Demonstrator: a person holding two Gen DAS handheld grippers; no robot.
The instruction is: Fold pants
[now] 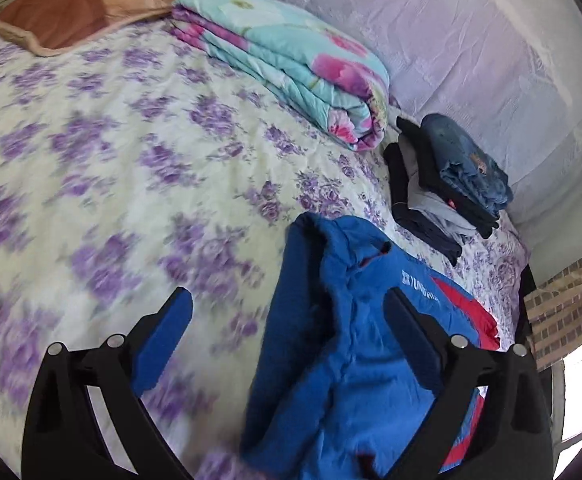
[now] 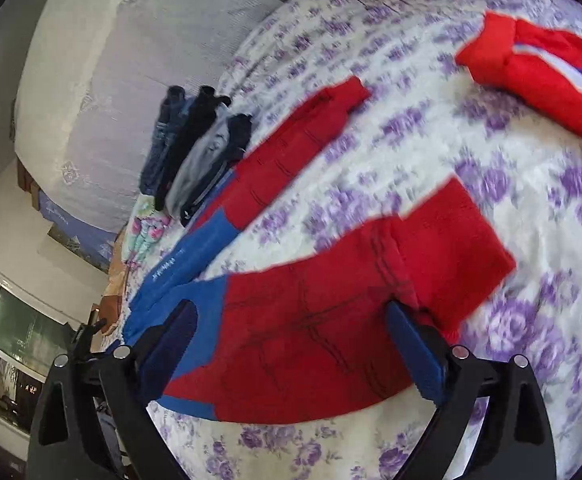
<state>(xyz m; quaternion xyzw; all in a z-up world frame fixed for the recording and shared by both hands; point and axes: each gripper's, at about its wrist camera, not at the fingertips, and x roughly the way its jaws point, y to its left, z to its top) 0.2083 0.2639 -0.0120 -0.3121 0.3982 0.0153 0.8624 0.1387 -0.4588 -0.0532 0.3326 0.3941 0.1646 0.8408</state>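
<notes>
Blue and red fleece pants (image 2: 315, 320) lie spread on the floral bedspread (image 1: 91, 160), legs apart, waist end blue, cuffs red. In the right wrist view the near leg runs from about 8 o'clock across the centre to a red cuff at 3 o'clock, and the far leg slants up toward 12 o'clock. In the left wrist view the blue waist part (image 1: 331, 340) fills the lower middle, from 6 o'clock up to the centre.

Both claws are spread wide and pinch nothing. The left gripper (image 1: 291, 344) hangs over the blue waist cloth with its fingers either side of it, not pressing. The right gripper (image 2: 291, 352) hangs over the near leg in the same way.

My judgement: the pants lie flat and unfolded, so the step in hand is to lay one leg over the other. To do it well, each claw should take an outer edge of one leg, one near the waist and one near the cuff, lift both ends together, and carry them across so seams and cuffs line up before letting go. Smoothing the bunched waist first would keep the fold flat.

Counted: one pair of pants in work, two grippers, one stack of dark folded clothes (image 1: 447, 184) at 2 o'clock in the left view, one folded floral quilt (image 1: 291, 64), one brown pillow (image 1: 91, 4), and one other red garment (image 2: 543, 84) at 2 o'clock in the right view.
</notes>
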